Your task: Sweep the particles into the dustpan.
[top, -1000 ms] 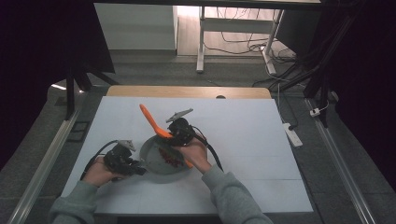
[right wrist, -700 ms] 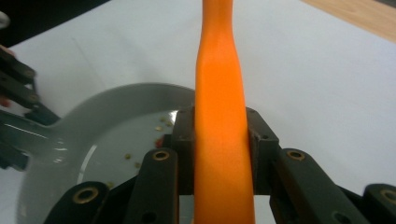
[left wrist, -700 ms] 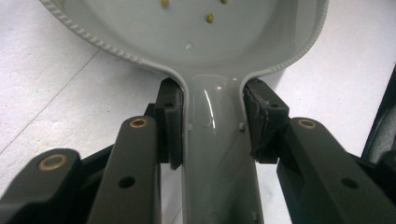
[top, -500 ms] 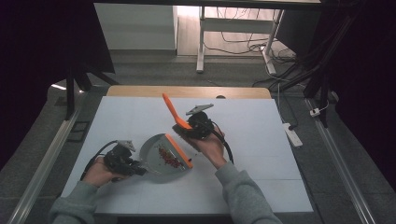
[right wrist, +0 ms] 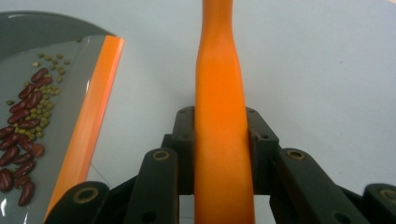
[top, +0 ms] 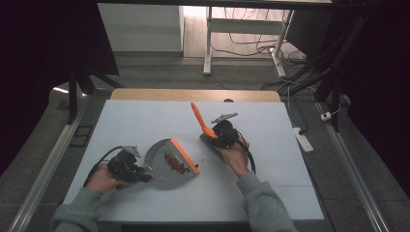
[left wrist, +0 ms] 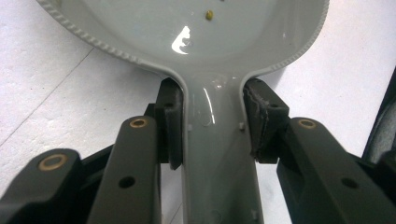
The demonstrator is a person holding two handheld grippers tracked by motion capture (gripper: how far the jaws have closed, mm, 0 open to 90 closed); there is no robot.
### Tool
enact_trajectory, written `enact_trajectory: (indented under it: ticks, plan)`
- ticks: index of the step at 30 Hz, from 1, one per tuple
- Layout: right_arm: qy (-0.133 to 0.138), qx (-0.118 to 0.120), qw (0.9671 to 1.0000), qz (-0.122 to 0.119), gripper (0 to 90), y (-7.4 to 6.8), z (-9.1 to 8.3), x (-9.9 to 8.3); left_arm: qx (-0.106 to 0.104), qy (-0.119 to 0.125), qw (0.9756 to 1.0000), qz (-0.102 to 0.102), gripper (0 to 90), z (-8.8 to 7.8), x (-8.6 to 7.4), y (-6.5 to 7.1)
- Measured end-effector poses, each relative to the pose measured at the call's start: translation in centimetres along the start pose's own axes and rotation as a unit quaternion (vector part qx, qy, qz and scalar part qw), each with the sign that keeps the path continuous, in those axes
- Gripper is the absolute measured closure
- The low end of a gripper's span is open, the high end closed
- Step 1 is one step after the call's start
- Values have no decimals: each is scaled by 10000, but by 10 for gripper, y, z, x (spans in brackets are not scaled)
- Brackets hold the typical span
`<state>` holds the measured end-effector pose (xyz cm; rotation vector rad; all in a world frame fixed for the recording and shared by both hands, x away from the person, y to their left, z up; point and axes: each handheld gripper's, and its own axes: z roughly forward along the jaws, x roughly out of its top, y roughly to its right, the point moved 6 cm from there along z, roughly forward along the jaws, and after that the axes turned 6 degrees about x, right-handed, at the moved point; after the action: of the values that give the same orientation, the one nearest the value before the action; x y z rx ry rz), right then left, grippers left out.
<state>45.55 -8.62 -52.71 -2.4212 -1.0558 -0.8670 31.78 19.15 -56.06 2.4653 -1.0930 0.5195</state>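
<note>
1. Since a moment ago your right gripper (top: 218, 134) has carried the orange-handled brush (top: 199, 117) away from the dustpan (top: 167, 162) and out to the right; your left hand has stayed where it was.
2. Far left now: your left gripper (top: 126, 167) sits near the table's (top: 270, 121) front-left part, jaws clamped on the dustpan's grey handle (left wrist: 219, 154). In the left gripper view both pads press the handle's sides just below where it widens into the pan.
3. Next along, the dustpan rests on the white table, its orange lip (top: 185, 155) facing right toward the brush.
4. Inside it lies the catch: a heap of dark red beans (right wrist: 21, 126) mixed with small green ones (right wrist: 44, 100), gathered just behind the lip. That reads as the sweep having landed.
5. Between pan and brush, a few tiny dark specks (top: 209, 153) sit on the table; too small to tell whether they are stray beans.
6. Right of that, your right gripper is clamped on the brush handle (right wrist: 219, 116), which rises between the jaws and tilts up and away. The bristle end is hidden behind the gripper.
7. My read: with the brush clear of the pan, sweeping is finished or paused. If those specks are beans, one more pass is due; otherwise keep the pan level as you lift it.
</note>
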Motion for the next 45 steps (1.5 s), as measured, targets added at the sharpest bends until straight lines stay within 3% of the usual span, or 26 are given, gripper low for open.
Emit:
enact_trajectory:
  ticks: [11,17,24,26,29,31,33,35,39,45]
  plan:
    - [-48,120,9992,-366,705,-35,8,0,7,-8,10000,13,620,0,0,1]
    - [-39,362,9987,-360,705,-50,10,0,0,-6,10000,13,620,1,0,1]
    - [-64,410,9979,-502,705,-62,13,0,2,-15,10000,16,620,1,0,1]
    - [-51,590,9970,-490,705,-69,13,0,8,-21,10000,18,620,2,0,1]
    - [0,646,9963,-565,705,-78,14,2,14,-23,10000,13,620,2,0,1]
    - [70,844,9952,-492,705,-85,14,5,25,-32,10000,13,620,2,0,1]
    - [99,1113,9924,-513,705,-93,15,8,19,-29,10000,15,620,2,0,1]
    - [247,1206,9907,-581,705,-101,10,15,8,-17,10000,15,620,2,0,1]
    - [438,1094,9914,-562,705,-94,1,22,7,-25,10000,17,620,2,0,1]
    - [448,654,9960,-419,705,-64,-11,18,16,-38,10000,21,620,3,0,1]
